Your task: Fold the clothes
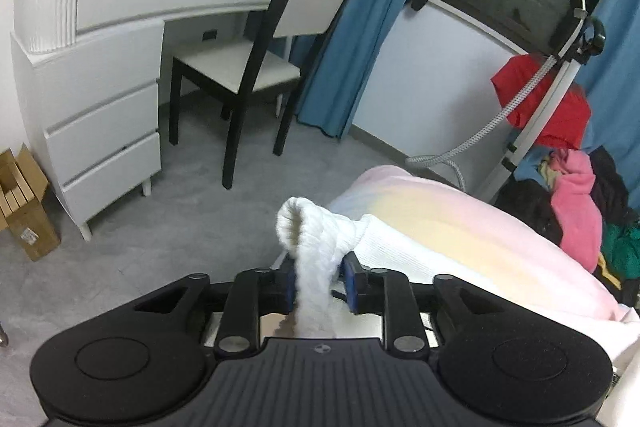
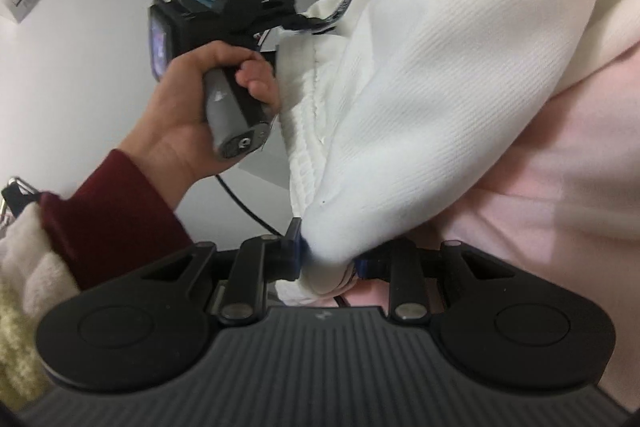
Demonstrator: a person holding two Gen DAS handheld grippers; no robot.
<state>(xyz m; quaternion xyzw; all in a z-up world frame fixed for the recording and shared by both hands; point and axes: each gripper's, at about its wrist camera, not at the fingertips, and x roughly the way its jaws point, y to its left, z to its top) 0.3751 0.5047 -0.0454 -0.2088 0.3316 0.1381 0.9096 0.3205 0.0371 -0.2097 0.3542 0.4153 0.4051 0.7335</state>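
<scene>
the white and pastel garment (image 1: 440, 227) is held up off any surface, pinched at two places. the left hand-held gripper (image 1: 318, 283) is clamped on a ribbed white cuff or hem that bunches up between and just ahead of its fingers, with the pink-yellow body of the cloth falling away to its right. the right hand-held gripper (image 2: 328, 259) is clamped on a gathered white corner, and the cloth rises ahead and to the right of it, a printed tape along one seam.

as a judgement: the garment is mid-handling, hanging loose in soft creases, with no flat, finished fold visible; whether it is being opened out or brought together for a fold cannot be told. a heap of other clothes (image 1: 576, 195) lies far right of the left hand-held gripper.

seen from the right one, the person's hand (image 2: 208, 95) grips the other handle ahead and to the left, close to the ribbed edge. ahead of the left hand-held gripper the grey floor (image 1: 160, 227) is open; a chair (image 1: 256, 75) and dresser (image 1: 92, 99) stand well beyond, and a slanted stand (image 1: 536, 119) is off to the right.
</scene>
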